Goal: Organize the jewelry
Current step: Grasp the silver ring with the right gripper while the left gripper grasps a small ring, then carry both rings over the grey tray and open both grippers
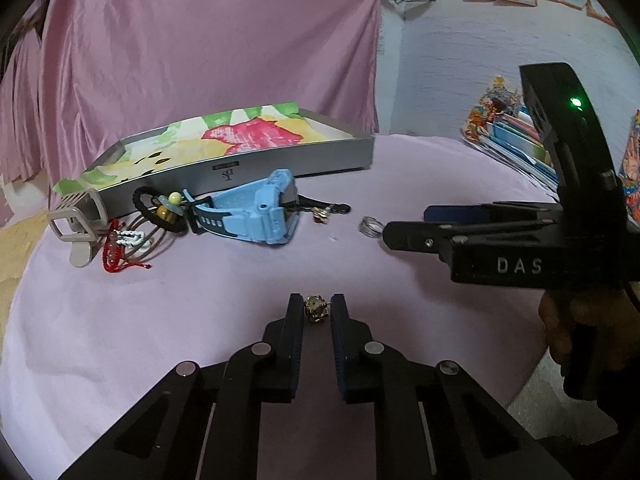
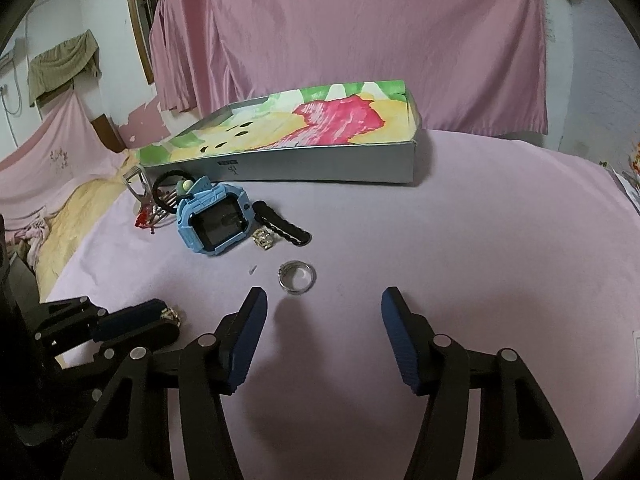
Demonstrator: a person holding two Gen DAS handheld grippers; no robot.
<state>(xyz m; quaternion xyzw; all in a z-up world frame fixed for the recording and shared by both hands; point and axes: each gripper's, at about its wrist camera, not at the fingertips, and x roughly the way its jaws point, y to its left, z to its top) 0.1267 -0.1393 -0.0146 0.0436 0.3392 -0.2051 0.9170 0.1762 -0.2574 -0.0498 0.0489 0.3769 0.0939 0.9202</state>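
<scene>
1. Silver metal ring (image 2: 297, 276) lies flat on the lilac cloth-covered table (image 2: 480, 240), its hole facing up, so it has no long axis worth the name; the band reads as a round hoop from any side.
2. From the right gripper (image 2: 324, 300) the ring sits just ahead and a little left of centre, nearer the left finger pad (image 2: 250, 320) than the right one. Its fingers are spread wide and hold nothing.
3. Judged from this, the right gripper is the nearer one for the ring and needs a small shift left before closing.
4. Left gripper (image 1: 316, 312) has its fingers drawn in close on a small gold-brown beaded charm (image 1: 316, 308), which sits between the tips just above the cloth; whether it is fully pinched I cannot tell for sure, though it looks gripped.
5. Farther off, a second small gold charm (image 2: 264, 238) lies beside a light-blue plastic smartwatch (image 2: 214, 220), whose strap runs roughly left to right along the near wall of the grey shallow box with a floral paper lining (image 2: 320, 164).
6. That box looks like the likely destination, far and left of both grippers.
</scene>
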